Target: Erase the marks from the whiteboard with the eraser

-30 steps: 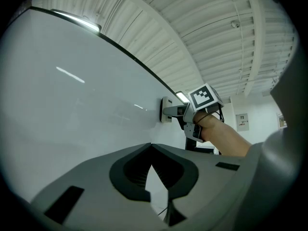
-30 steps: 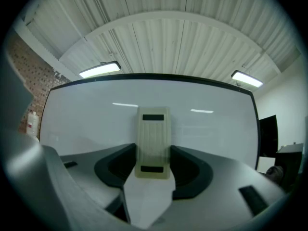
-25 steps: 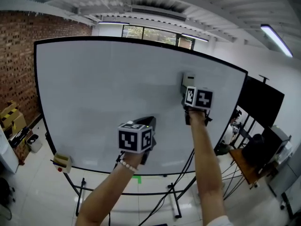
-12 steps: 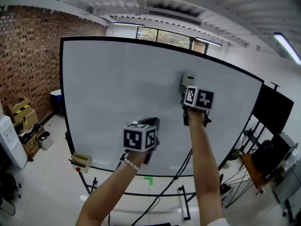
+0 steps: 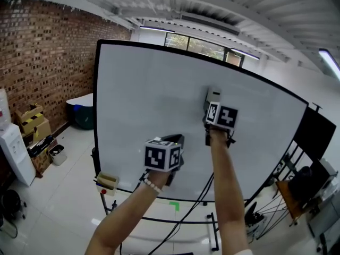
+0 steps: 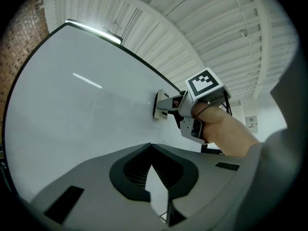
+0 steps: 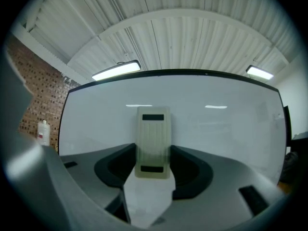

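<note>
right gripper [image 7: 153, 154]: jaws clamped on the two long sides of the eraser [image 7: 153, 139] — a pale ribbed block with a dark slot at each end, held upright.
eraser: its face is flat against the whiteboard [image 7: 226, 129], in the upper middle of the board as the head view shows it.
left gripper [image 6: 153, 170]: jaws drawn together at the tips with nothing between them; it is held lower than the right gripper and to its left, close in front of the board. whether it touches the surface cannot be told.
arms: two bare forearms reach up from the bottom of the head view, with a bead bracelet [image 5: 150, 185] on the left wrist.
board: large, black-framed, on a metal stand — ceiling strip lights reflect in its white surface.
lower left corner of the board: a small box [image 5: 108, 181] sits there.
surroundings: brick wall [image 5: 48, 52] at left, cardboard boxes [image 5: 29, 118] at its foot, a green tape mark [image 5: 174, 205] on the floor under the board.
</note>
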Demonstrator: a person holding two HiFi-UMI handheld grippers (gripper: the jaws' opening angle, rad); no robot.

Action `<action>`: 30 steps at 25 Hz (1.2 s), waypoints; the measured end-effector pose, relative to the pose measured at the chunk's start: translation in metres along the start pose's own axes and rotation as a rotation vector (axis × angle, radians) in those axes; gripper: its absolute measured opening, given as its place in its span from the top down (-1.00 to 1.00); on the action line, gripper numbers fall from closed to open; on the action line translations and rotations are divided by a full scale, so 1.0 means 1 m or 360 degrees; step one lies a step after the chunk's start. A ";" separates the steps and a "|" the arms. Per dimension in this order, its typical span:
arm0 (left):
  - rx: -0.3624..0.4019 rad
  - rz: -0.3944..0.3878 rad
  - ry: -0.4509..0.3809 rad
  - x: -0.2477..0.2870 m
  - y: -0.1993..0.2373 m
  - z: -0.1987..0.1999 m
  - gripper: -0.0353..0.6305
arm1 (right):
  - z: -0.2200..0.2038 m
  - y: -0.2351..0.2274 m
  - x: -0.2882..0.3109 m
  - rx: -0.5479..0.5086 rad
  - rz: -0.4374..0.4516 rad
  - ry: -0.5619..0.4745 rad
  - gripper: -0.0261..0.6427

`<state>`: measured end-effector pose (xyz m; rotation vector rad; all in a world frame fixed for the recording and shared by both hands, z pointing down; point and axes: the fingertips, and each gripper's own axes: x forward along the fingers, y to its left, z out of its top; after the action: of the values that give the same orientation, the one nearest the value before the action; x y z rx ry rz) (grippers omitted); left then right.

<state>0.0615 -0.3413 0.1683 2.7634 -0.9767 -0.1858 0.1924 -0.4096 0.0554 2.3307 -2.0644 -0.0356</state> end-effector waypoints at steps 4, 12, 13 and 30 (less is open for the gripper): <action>-0.0025 0.0018 -0.0006 -0.031 0.030 0.005 0.93 | -0.009 0.045 0.004 0.0003 -0.0047 -0.0008 0.18; -0.0059 0.0104 -0.0029 -0.087 0.083 0.017 0.93 | -0.015 0.123 0.015 0.0015 -0.0013 0.0057 0.18; -0.0058 0.0115 -0.0035 -0.095 0.088 0.019 0.93 | -0.015 0.135 0.017 0.0020 -0.0001 0.0055 0.18; -0.0083 0.0292 -0.0052 -0.211 0.192 0.032 0.93 | -0.011 0.311 0.038 0.0034 0.0112 0.0075 0.18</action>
<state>-0.2237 -0.3587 0.1921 2.6135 -1.2085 -0.2241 -0.1112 -0.4849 0.0780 2.2459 -2.1329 0.0432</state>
